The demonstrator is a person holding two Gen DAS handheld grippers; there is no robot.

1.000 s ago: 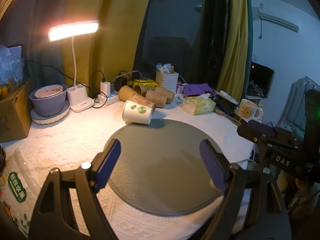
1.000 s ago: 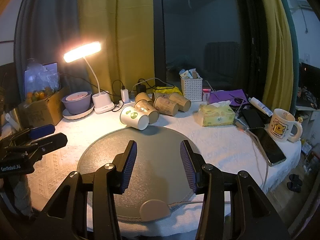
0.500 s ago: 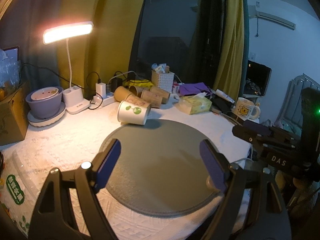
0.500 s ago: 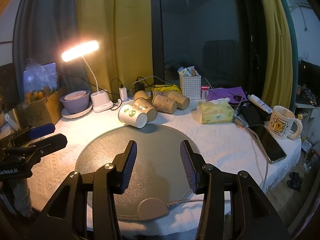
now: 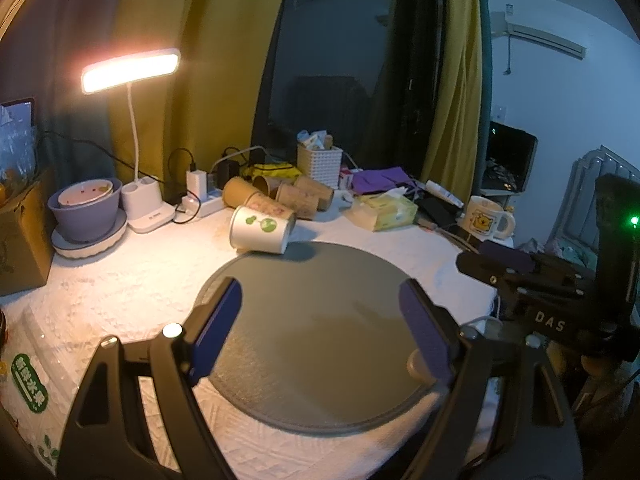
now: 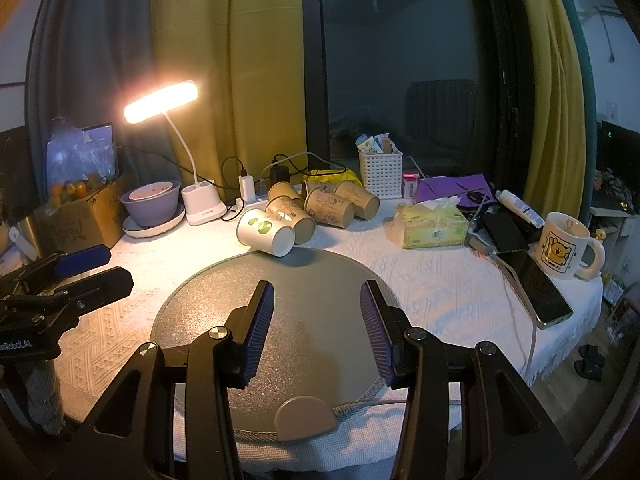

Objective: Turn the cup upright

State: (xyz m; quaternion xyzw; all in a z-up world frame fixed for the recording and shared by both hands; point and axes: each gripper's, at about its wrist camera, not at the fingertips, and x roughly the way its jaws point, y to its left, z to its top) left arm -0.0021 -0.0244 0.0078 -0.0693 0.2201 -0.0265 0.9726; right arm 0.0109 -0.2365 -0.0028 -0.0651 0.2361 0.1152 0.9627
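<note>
A white paper cup with green spots (image 5: 260, 232) lies on its side at the far edge of the round grey mat (image 5: 320, 328); it also shows in the right wrist view (image 6: 266, 233). My left gripper (image 5: 320, 320) is open and empty, hovering over the near part of the mat, well short of the cup. My right gripper (image 6: 317, 316) is open and empty, also over the near part of the mat (image 6: 320, 280). Each gripper shows at the edge of the other's view.
Several brown paper cups (image 6: 328, 204) lie on their sides behind the white one. A lit desk lamp (image 6: 200, 200), purple bowl (image 6: 152, 204), power strip, white basket (image 6: 380, 172), tissue pack (image 6: 430, 226), phone (image 6: 536, 284) and mug (image 6: 566, 246) crowd the table.
Both grippers have drawn back slightly from the table and stayed open. The cup has not moved.
</note>
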